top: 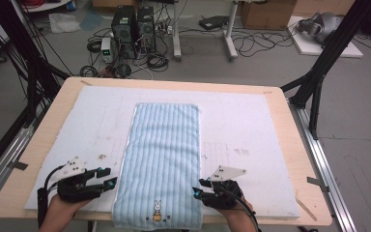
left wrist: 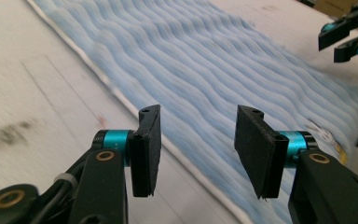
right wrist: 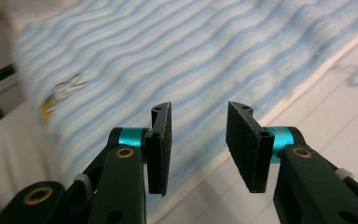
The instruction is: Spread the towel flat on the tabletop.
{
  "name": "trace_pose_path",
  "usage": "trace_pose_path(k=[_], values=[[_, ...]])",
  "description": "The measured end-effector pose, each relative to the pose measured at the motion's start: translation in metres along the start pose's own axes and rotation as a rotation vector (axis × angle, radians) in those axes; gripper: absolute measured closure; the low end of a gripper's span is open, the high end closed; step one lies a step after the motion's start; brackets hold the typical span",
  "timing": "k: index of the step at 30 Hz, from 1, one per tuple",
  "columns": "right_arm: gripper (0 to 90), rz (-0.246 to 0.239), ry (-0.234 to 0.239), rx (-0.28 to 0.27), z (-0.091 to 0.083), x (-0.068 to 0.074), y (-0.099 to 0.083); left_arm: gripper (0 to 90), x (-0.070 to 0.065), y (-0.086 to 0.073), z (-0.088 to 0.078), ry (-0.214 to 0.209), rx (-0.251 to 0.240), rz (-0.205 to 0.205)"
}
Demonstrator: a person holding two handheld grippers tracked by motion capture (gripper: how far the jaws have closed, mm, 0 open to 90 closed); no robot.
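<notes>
— On the bench [top: 280,104], where is the towel [top: 162,159]?
— Flat, centred on the white mat [top: 241,130]. My left tool [top: 107,180] and right tool [top: 196,188] flank its near corners, jaws apart, holding nothing.

Pale wooden table [top: 290,145], covered by a white foam mat [top: 241,125] with faint smudges. Beyond it, on the grey floor: two black computer towers [top: 134,29], tangled black cables [top: 154,60], a brown cardboard box [top: 268,14], white table legs [top: 231,34]. Black frame struts [top: 328,53] are seen at the right.

1 striped towel [top: 162,159], 1 white mat [top: 241,140], 1 table [top: 294,145] and 2 claws.
</notes>
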State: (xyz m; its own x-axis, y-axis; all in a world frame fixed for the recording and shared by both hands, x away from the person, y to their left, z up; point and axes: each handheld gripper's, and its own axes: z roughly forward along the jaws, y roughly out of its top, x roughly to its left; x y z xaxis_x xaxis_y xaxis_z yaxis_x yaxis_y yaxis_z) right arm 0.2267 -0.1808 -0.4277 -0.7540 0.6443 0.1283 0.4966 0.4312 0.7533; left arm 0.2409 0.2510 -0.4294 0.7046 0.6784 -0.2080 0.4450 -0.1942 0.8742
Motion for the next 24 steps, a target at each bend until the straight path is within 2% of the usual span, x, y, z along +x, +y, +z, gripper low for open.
trace_pose_path(k=[3, 6, 10, 14, 18, 20, 24], values=[[59.8, 0.007, -0.029, 0.009, 0.01, -0.009, 0.008, 51.1, 0.013, 0.012, 0.006, 0.011, -0.028, -0.011], [59.5, 0.009, -0.048, 0.014, 0.016, -0.016, 0.017, 50.6, 0.021, 0.021, 0.012, 0.013, -0.049, -0.02], [60.6, -0.001, -0.059, 0.016, 0.023, -0.019, 0.025, 49.1, 0.028, 0.025, 0.021, 0.025, -0.063, -0.037], [65.9, -0.015, -0.035, 0.039, 0.039, -0.024, 0.033, 48.3, 0.035, 0.026, 0.03, 0.036, -0.038, -0.049], [78.6, -0.055, -0.031, 0.098, 0.053, -0.022, 0.031, 48.4, 0.038, 0.027, 0.036, 0.041, -0.026, -0.049], [86.6, -0.065, -0.016, 0.102, 0.051, -0.021, 0.03, 48.6, 0.039, 0.028, 0.037, 0.042, -0.028, -0.052], [88.0, -0.1, 0.022, 0.124, 0.045, -0.02, 0.027, 49.0, 0.039, 0.032, 0.042, 0.038, -0.024, -0.049]])
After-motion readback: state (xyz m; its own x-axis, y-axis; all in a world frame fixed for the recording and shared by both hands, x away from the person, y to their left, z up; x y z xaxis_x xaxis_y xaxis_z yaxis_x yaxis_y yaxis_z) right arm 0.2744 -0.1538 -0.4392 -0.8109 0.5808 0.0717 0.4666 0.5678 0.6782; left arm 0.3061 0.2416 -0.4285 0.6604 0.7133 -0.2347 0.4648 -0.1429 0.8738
